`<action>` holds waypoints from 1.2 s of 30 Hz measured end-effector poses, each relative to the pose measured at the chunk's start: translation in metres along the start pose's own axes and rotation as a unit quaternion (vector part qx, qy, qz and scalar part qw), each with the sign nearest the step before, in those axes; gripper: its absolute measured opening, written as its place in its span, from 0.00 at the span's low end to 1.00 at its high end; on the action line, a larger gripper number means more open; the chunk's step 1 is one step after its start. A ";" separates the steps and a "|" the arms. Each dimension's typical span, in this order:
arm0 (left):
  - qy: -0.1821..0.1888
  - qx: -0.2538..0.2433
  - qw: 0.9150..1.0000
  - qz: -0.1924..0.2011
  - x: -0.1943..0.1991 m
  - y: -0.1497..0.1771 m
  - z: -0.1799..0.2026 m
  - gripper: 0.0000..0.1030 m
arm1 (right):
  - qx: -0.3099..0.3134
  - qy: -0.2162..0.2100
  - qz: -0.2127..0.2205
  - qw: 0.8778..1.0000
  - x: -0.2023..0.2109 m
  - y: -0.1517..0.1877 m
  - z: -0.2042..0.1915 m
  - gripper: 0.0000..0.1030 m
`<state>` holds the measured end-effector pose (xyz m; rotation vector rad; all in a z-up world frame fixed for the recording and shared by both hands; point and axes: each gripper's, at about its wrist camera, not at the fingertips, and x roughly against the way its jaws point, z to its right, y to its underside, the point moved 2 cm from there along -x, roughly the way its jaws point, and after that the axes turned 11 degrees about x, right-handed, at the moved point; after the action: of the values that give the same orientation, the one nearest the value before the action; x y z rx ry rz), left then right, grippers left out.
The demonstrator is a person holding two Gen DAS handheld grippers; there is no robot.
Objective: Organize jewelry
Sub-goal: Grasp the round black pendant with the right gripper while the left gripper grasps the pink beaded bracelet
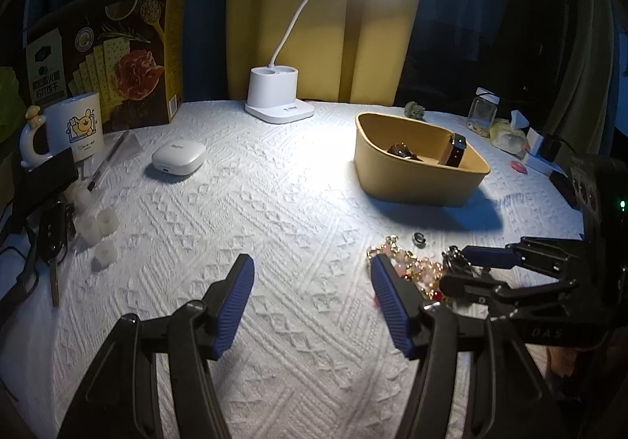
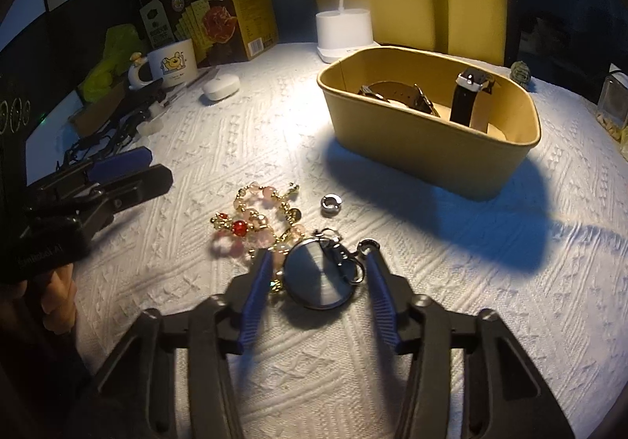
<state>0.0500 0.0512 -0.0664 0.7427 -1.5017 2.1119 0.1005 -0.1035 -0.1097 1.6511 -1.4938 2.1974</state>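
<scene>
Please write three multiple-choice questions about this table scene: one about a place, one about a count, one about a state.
1. Where does the small silver ring lie?
A. on the white cloth, outside the box
B. inside the box
C. on the mug

2. How many watches are in the tan box?
A. none
B. two
C. five

3. What is between the fingers of the right claw?
A. nothing
B. a pen
C. a round pocket watch

Answers:
1 A, the ring rests on cloth before the box.
2 B, a brown-strap watch and a black-strap watch show inside.
3 C, the round case lies between the blue pads.
</scene>
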 end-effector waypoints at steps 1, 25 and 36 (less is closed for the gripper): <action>0.000 0.000 1.000 0.000 0.000 0.000 0.001 0.60 | -0.001 -0.001 -0.001 1.000 0.000 0.000 0.000 0.37; -0.021 -0.065 0.997 -0.037 -0.022 0.013 0.037 0.60 | -0.016 0.009 0.033 0.999 0.031 0.009 0.023 0.37; 0.008 -0.085 0.992 -0.092 -0.045 0.019 0.059 0.56 | -0.047 0.034 0.043 0.997 0.046 0.026 0.055 0.37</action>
<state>0.0826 -0.0123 -0.0938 0.7672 -1.5193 1.8265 0.1075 -0.1773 -0.0932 1.4964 -1.6533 2.1629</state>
